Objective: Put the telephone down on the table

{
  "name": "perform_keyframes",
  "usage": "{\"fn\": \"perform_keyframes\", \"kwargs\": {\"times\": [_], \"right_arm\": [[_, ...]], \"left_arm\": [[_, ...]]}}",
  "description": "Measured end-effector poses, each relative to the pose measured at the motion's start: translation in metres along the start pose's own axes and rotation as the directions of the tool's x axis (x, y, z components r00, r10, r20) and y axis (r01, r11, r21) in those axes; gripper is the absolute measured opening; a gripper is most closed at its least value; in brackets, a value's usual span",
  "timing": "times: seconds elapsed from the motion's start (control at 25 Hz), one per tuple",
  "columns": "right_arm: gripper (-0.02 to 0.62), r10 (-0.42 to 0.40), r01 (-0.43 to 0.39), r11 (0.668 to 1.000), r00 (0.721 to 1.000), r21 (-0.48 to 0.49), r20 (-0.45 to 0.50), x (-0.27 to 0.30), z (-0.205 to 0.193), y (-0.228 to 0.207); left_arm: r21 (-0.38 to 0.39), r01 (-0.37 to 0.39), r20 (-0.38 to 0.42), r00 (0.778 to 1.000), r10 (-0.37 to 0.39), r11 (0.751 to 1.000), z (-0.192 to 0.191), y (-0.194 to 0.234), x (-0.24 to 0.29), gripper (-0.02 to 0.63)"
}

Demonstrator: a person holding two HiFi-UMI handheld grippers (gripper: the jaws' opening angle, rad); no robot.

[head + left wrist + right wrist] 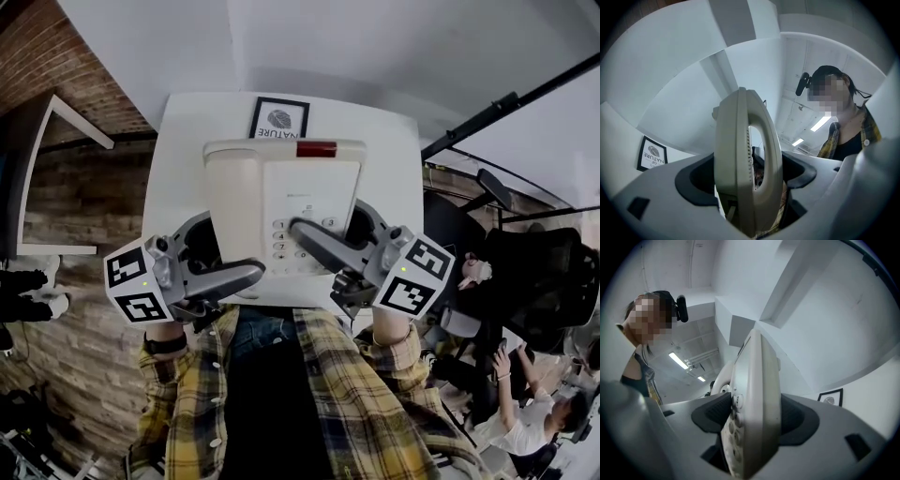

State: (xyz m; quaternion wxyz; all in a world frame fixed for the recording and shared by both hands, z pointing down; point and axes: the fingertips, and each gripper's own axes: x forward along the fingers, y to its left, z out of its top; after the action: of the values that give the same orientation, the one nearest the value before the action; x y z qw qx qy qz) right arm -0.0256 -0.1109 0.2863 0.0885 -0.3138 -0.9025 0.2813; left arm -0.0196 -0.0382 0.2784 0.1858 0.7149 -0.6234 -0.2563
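You carry the cream plastic desk telephone (281,202), its two sides clenched in the left gripper (246,273) and right gripper (305,232), apparently above the white table (183,150). Next, I think: lower it flat, then release.

Head view looks steeply down; both gripper views look upward, closely sharing the telephone (281,202).

I am clamping the cream telephone (757,380) in my right gripper (754,423), its dark-lined jaws pressing on both faces. The telephone is standing edge-on and leaning slightly, its keypad buttons facing left. A framed picture (830,398) is showing low at right, and ceiling light strips (679,361) are glowing at left.
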Motion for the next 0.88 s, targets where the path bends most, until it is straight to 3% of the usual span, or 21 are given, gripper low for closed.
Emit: {"fn": "perform_keyframes", "kwargs": {"times": [0.88], "right_arm": [[0.279, -0.161, 0.159, 0.986, 0.986, 0.057, 0.033, -0.002, 0.002, -0.039]], "left_arm": [[-0.096, 0.111, -0.089, 0.989, -0.120, 0.989, 0.001, 0.041, 0.021, 0.393]]}}
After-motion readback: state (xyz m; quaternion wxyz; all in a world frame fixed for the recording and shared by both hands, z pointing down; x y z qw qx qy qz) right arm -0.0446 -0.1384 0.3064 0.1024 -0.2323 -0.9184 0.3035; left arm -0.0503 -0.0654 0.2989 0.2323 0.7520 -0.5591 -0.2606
